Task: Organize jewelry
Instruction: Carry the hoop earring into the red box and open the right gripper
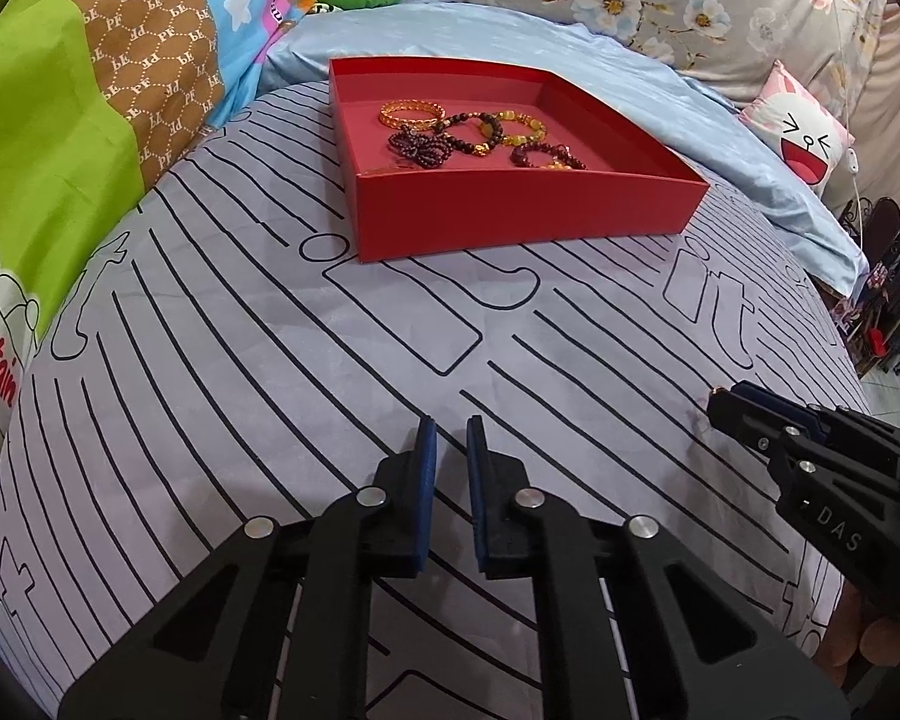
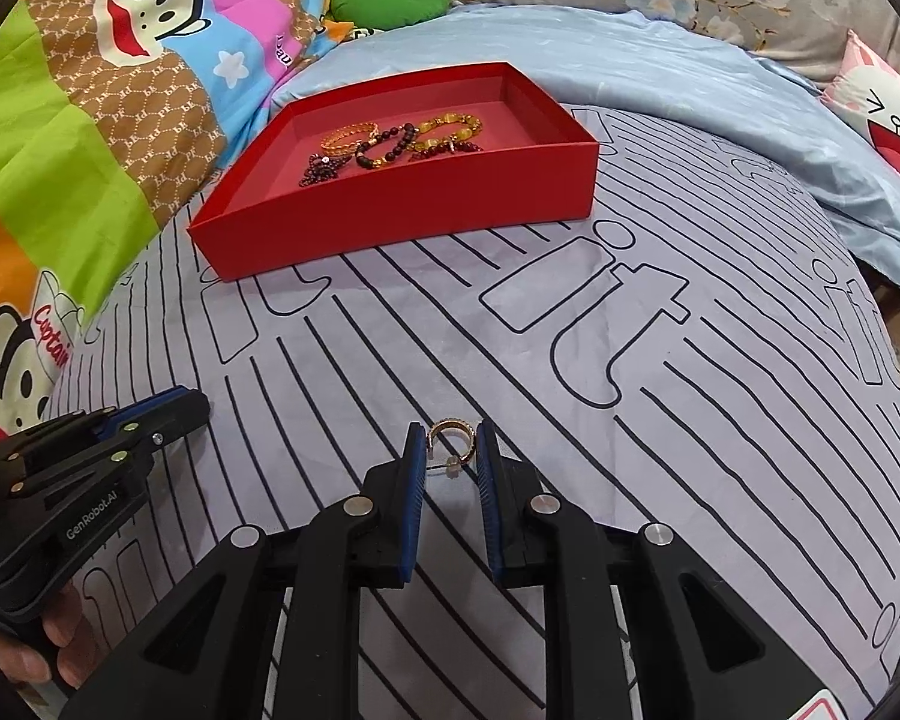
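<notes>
**A:** Where is the loose piece?

**B:** Gold hoop earring (image 2: 450, 438) lies on the striped grey bedsheet (image 2: 570, 420), between the blue pads (image 2: 411, 498) of my right gripper (image 2: 450, 450). Jaws spread; whether either pad touches the hoop, I cannot tell.

**A:** And your left?

**B:** My left gripper (image 1: 450, 450) sits low over the sheet, jaws slightly parted, nothing between them. It is well apart from the right one.

**A:** The rest of the jewelry?

**B:** Red tray (image 2: 402, 204) sits further up the bed, beside the cartoon monkey quilt (image 2: 90, 120). Inside: 1 gold chain bracelet (image 1: 411, 115), 1 yellow bead bracelet (image 1: 519, 127), dark bead bracelets (image 1: 468, 132) and a tangled garnet-coloured strand (image 1: 417, 147), all bunched and touching. Light blue pillow (image 1: 660, 96) lies behind the tray.
</notes>
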`<state>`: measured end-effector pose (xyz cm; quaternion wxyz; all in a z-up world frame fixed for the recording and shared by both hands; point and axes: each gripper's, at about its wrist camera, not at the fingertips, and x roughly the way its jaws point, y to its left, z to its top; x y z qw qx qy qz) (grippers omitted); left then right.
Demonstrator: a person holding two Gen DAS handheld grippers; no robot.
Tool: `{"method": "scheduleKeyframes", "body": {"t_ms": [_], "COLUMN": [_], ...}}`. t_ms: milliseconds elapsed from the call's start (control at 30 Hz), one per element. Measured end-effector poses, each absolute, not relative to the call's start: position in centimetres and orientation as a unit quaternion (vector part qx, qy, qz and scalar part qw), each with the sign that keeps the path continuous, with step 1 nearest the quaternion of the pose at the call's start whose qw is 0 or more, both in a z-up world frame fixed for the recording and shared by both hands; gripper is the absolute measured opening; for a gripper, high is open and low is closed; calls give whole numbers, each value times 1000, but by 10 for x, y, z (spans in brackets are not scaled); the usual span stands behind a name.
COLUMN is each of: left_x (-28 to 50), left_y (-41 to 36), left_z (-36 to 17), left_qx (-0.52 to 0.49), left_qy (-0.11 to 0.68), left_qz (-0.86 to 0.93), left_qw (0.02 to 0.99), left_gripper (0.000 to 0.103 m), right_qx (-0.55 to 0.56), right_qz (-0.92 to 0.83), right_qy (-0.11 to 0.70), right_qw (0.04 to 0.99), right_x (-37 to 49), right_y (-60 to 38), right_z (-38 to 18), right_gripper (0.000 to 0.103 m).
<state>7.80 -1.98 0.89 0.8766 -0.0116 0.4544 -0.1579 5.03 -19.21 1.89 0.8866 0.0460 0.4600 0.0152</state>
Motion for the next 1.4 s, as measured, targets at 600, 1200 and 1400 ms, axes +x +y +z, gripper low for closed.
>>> {"method": "scheduleKeyframes", "body": {"t_ms": [600,1200,1400], "left_x": [81,107,129], "left_y": [-31,-41,-50], "left_z": [26,59,78], "left_qx": [-3,1,5], "left_qy": [442,418,395], "left_qz": [-169,-174,-172], "left_qw": [881,892,902], "left_gripper": [6,3,3], "right_qx": [58,49,37], "right_qz": [38,45,39], "right_qy": [442,395,370], "right_qw": [894,916,927], "right_x": [54,90,115], "right_y": [-184,-186,-189], "right_z": [40,83,103], "right_gripper": [16,16,16]}}
